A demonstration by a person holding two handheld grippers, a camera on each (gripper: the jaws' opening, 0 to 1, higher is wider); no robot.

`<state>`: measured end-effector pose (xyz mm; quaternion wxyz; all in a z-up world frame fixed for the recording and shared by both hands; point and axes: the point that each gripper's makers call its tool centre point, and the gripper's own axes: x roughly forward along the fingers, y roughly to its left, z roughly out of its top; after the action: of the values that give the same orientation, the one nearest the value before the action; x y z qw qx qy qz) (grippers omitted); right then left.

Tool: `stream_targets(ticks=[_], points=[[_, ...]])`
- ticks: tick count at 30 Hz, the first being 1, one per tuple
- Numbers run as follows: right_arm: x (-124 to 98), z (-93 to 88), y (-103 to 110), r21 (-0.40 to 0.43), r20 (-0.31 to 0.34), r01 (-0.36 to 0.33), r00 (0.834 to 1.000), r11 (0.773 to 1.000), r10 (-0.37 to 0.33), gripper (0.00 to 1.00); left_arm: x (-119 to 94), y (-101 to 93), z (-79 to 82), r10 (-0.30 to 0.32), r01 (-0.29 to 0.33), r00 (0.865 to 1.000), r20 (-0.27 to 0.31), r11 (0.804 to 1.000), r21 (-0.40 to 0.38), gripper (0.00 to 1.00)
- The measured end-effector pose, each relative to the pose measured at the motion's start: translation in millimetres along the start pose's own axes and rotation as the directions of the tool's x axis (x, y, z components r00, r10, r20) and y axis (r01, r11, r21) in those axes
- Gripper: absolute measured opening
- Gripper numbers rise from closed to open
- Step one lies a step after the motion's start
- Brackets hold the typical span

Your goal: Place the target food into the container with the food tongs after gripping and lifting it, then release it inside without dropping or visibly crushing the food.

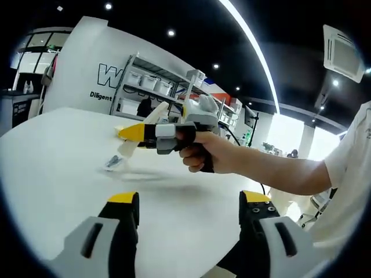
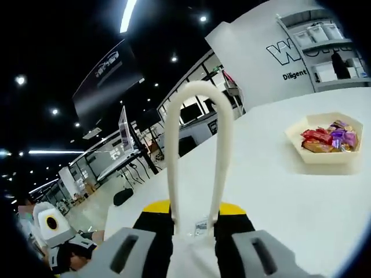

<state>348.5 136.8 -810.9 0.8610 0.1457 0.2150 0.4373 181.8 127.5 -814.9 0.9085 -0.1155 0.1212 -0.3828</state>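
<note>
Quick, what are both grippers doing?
Left gripper: open, holding nothing.
Right gripper: shut on the tongs.

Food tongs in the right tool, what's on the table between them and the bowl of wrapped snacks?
Nothing: in the right gripper view, bare white table separates the food tongs from the bowl.

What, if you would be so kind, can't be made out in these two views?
- Left gripper view: the cream plastic tongs' tips blur against the white table.
- Right gripper view: the tongs show their looped end; the tips are cut off below.
- Right gripper view: the wrapped foods in the cream hexagonal bowl are too small to identify.
</note>
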Motion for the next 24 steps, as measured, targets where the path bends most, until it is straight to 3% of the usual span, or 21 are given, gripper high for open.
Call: stream_targets(ticks=[8,20,24], points=[[-13,4.8,-25,0.018,0.021,0.048,0.999,0.999,-0.048,0.2,2,-1.7,1.8,-0.003,0.003,1.0,0.007,1.0,0.003,0.68],[-3,-3.4,-42,0.093,0.023,0.106,0.994,0.99,-0.108,0.2,-1,0.6,-1.3,0.006,-0.006,1.0,-0.004,1.0,0.002,0.67],[0,-0.2,-45,0.134,0.039,0.094,0.994,0.987,-0.1,0.2,-2,3.2,-1.8,0.012,-0.012,1.0,-0.006,1.0,0.002,0.67]])
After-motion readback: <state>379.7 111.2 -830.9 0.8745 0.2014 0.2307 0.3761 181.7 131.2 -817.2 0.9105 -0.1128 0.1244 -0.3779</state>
